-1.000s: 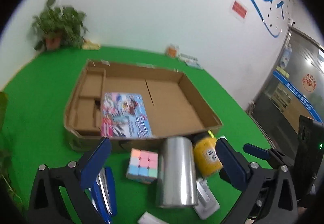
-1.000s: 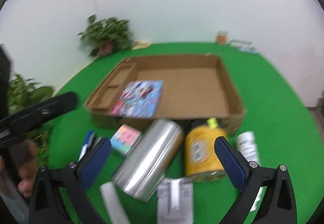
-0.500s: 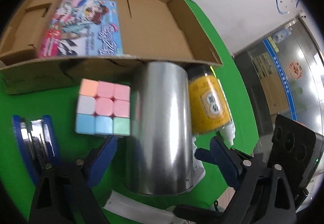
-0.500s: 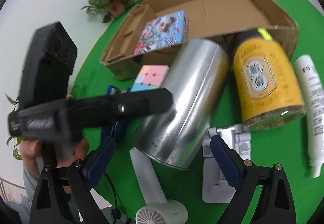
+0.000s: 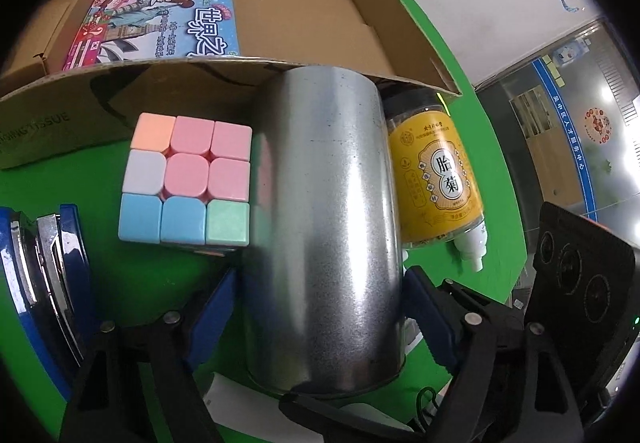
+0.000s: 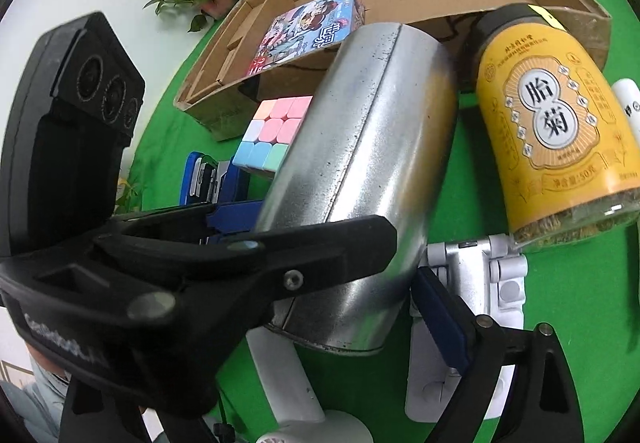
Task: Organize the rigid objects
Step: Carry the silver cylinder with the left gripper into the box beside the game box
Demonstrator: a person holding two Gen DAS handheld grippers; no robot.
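A silver metal can (image 5: 328,219) lies on its side on the green table, its far end against the cardboard box (image 5: 312,3). My left gripper (image 5: 320,311) straddles the can's near end, its blue pads on both sides and touching it. In the right wrist view the can (image 6: 360,171) lies at centre with the left gripper's black finger (image 6: 240,267) across it. My right gripper (image 6: 340,323) is open just behind the can; only its right blue pad (image 6: 440,319) shows.
A pastel cube (image 5: 188,179) and a blue stapler (image 5: 44,283) lie left of the can. A yellow jar (image 5: 436,171) and a white tube (image 5: 472,247) lie to its right. A picture book (image 5: 160,15) is in the box. A white hinged holder (image 6: 472,307) and fan (image 6: 304,403) lie near.
Both grippers have dropped down and moved in on the silver can. The left gripper's pads have closed from wide apart onto the can's sides.
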